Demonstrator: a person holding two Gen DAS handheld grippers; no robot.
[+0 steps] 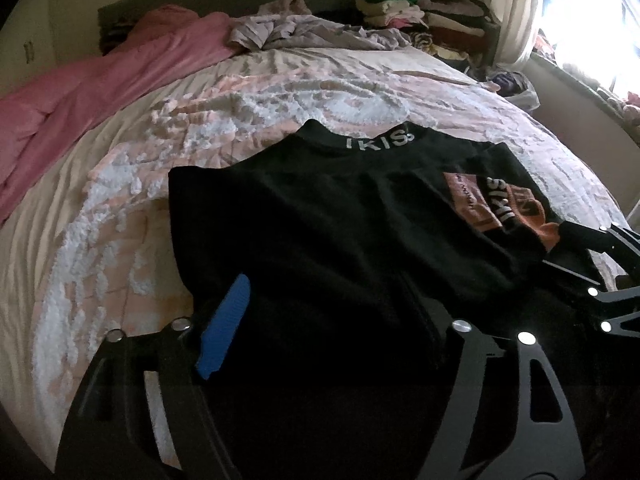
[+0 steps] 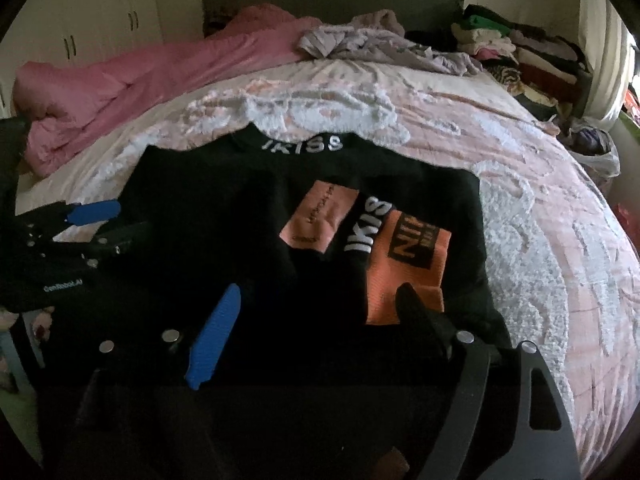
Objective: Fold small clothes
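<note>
The bed [image 2: 520, 168], covered by a pink and white tufted spread, takes up most of the room in view. A rumpled pink blanket [image 2: 132, 76] lies along its far left, a grey garment [image 2: 380, 46] is heaped near the headboard, and a stack of folded clothes [image 2: 516, 50] sits at the far right corner.

The black garment [image 2: 224, 216] lies spread on the near part of the spread, its lettered neckband away from the holder and an orange printed sleeve [image 2: 408, 264] folded in across the body.

The left gripper [image 1: 336, 312] hovers over the near left part of the cloth and the right gripper [image 2: 320, 308] over the near right, by the sleeve cuff. Both sets of jaws stand apart, and no cloth appears pinched between the pads.

Judgement: one sleeve fold looks laid and let go, and the fold is partway done. The next move likely calls for taking the near hem at both corners and carrying it evenly toward the neckband, keeping the sleeve from sliding out.
</note>
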